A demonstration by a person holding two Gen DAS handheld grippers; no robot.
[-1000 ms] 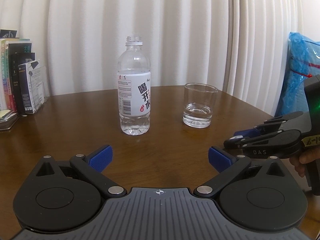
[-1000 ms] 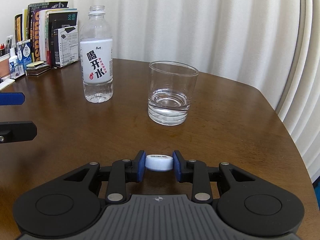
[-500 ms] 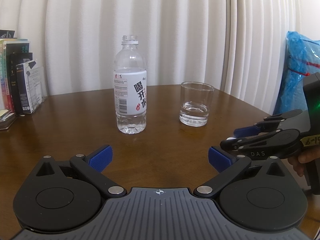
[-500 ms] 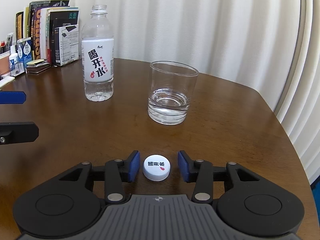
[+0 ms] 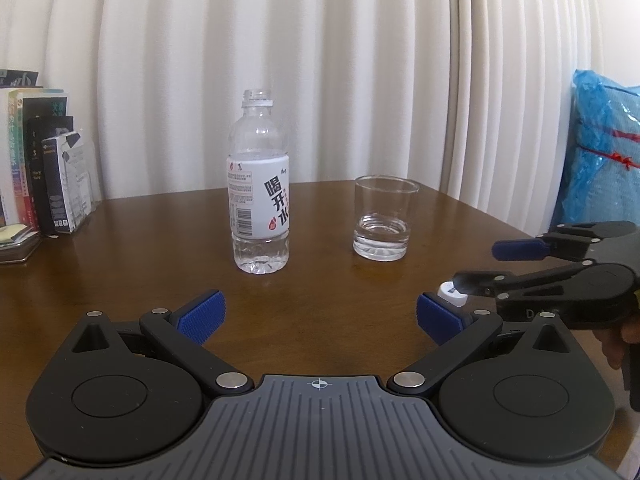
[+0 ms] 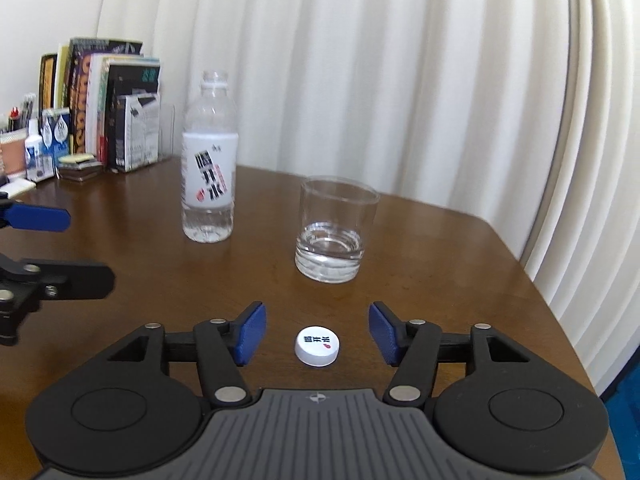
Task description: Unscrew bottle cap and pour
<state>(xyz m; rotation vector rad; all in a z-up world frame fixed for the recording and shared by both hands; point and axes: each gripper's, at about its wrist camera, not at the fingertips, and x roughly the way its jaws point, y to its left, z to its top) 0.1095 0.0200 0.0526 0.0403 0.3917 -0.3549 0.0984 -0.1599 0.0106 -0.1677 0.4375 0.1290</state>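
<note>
An uncapped clear plastic bottle (image 5: pixel 259 196) (image 6: pixel 209 168) with a white label stands upright on the brown wooden table (image 5: pixel 120 264), with a little water at its bottom. To its right a short glass (image 5: pixel 383 218) (image 6: pixel 334 230) holds some water. The white cap (image 6: pixel 317 346) (image 5: pixel 451 295) lies flat on the table between the fingers of my right gripper (image 6: pixel 317 334), whose jaws are opening and do not touch it. My left gripper (image 5: pixel 319 314) stands open and empty, in front of the bottle. The right gripper (image 5: pixel 486 264) shows at the right edge of the left wrist view.
Books and small boxes (image 6: pixel 100 108) (image 5: pixel 44 164) stand at the table's far left corner against the white curtain. A blue plastic bag (image 5: pixel 604 152) sits beyond the table's right edge (image 6: pixel 532 280). A hand (image 5: pixel 618 340) holds the right gripper.
The right gripper's jaws let go of the white cap, which now lies on the table, and spread wider while the gripper drew back. The left gripper barely moved.
</note>
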